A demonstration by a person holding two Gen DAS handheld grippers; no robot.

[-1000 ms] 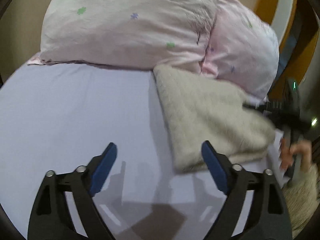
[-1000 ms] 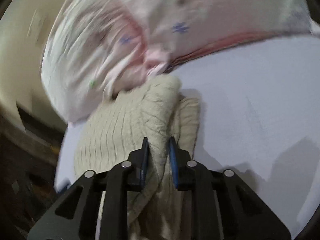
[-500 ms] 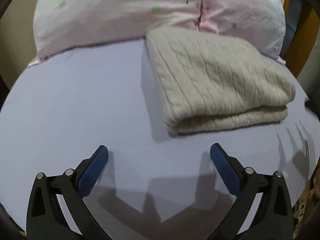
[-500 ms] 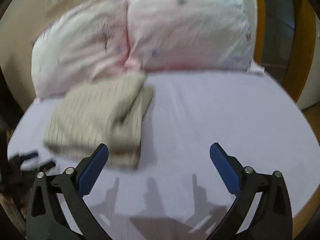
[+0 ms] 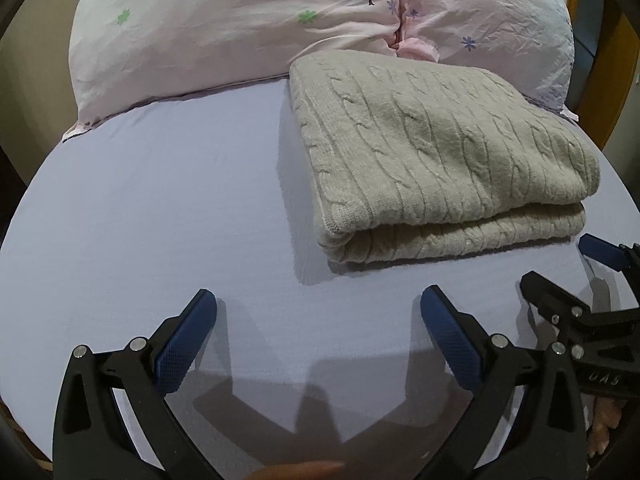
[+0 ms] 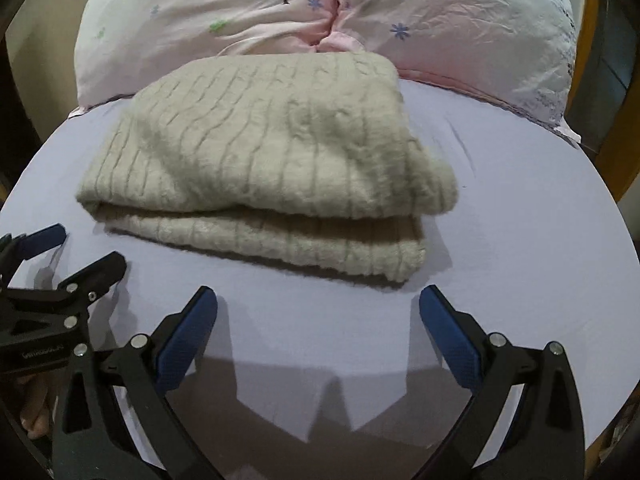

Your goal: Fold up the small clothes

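A beige cable-knit sweater (image 5: 436, 152) lies folded in a thick rectangle on the lavender bed sheet (image 5: 160, 208), its far edge touching the two pink floral pillows (image 5: 248, 28) at the head of the bed. The left gripper (image 5: 318, 320) hovers over the sheet near the sweater's near edge, its blue-padded fingers (image 5: 188, 344) spread wide and holding nothing. The right gripper (image 6: 318, 320) sits just right of it, fingers (image 6: 448, 340) likewise spread apart and empty, the folded sweater (image 6: 264, 152) lying just beyond them.
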